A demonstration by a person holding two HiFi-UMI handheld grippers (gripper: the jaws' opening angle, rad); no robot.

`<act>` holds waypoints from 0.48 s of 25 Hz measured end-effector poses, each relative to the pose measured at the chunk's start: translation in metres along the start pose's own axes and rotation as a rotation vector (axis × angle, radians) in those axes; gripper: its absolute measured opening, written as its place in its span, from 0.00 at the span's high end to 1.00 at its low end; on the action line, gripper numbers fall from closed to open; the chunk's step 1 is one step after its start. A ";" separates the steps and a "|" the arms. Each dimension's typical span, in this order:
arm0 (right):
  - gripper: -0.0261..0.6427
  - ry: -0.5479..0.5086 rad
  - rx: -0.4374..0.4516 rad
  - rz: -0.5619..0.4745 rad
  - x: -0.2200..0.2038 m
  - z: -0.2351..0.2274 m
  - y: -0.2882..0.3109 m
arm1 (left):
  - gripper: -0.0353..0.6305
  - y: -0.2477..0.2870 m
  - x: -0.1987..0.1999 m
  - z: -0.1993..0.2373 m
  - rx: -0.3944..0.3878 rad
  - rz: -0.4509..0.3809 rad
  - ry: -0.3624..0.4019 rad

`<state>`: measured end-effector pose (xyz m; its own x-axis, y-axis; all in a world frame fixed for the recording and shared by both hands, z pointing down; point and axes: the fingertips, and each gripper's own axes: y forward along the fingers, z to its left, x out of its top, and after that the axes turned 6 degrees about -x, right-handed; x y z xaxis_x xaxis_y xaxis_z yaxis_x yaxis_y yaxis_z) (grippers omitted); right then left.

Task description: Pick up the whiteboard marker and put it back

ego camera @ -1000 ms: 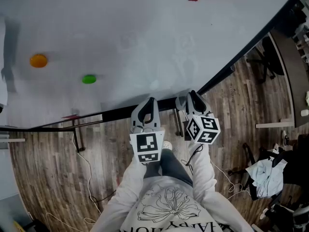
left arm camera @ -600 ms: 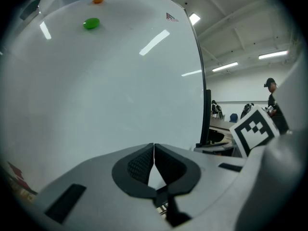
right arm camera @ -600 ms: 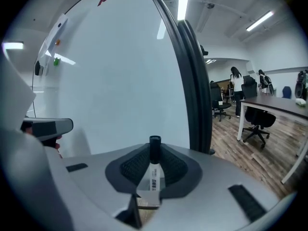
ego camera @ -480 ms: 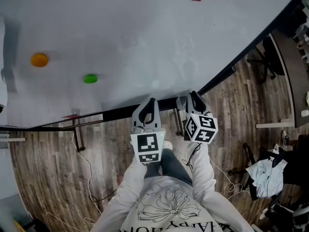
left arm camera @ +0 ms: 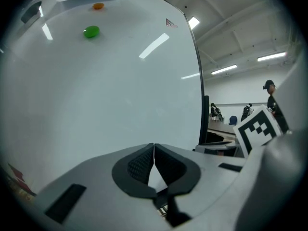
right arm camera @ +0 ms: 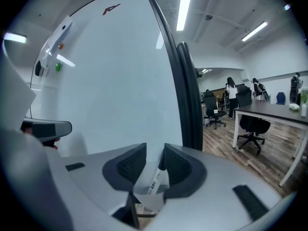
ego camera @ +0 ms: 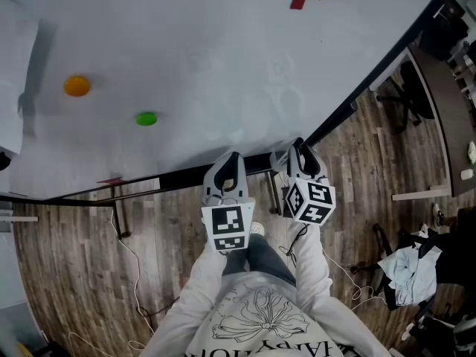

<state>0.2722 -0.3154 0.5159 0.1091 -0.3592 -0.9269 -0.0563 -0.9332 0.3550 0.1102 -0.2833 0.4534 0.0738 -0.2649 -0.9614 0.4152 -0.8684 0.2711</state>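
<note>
Right tool (right arm camera: pixel 154 149): jaws have just been opening and now stand released. The whiteboard marker (right arm camera: pixel 155 179) is loose and tilted between them, black cap uppermost, nearer the right-hand pad, at the foot of the whiteboard (ego camera: pixel 223 50). Left tool (left arm camera: pixel 154 147): clenched on nothing. On the board: green magnet (ego camera: pixel 146 118), orange magnet (ego camera: pixel 76 85).

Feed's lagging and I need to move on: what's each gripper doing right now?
Left gripper: shut, nothing in it.
Right gripper: open, jaws just opened; whiteboard marker sits between them, not clamped.

Bright ceiling strips (right arm camera: pixel 184 6) glare off the whiteboard (left arm camera: pixel 120 81) (fisheye edges darken and bend).
</note>
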 end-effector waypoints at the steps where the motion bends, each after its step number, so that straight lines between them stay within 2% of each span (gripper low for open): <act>1: 0.80 0.000 -0.003 -0.015 0.005 0.000 -0.004 | 0.94 -0.001 0.003 0.000 0.000 -0.008 0.002; 12: 0.90 -0.061 -0.019 -0.218 0.081 0.020 -0.064 | 0.94 -0.024 0.050 0.001 -0.003 -0.116 0.023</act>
<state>0.2647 -0.2841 0.4159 0.0560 -0.1481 -0.9874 -0.0189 -0.9889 0.1473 0.1026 -0.2759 0.3990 0.0454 -0.1531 -0.9872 0.4249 -0.8914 0.1578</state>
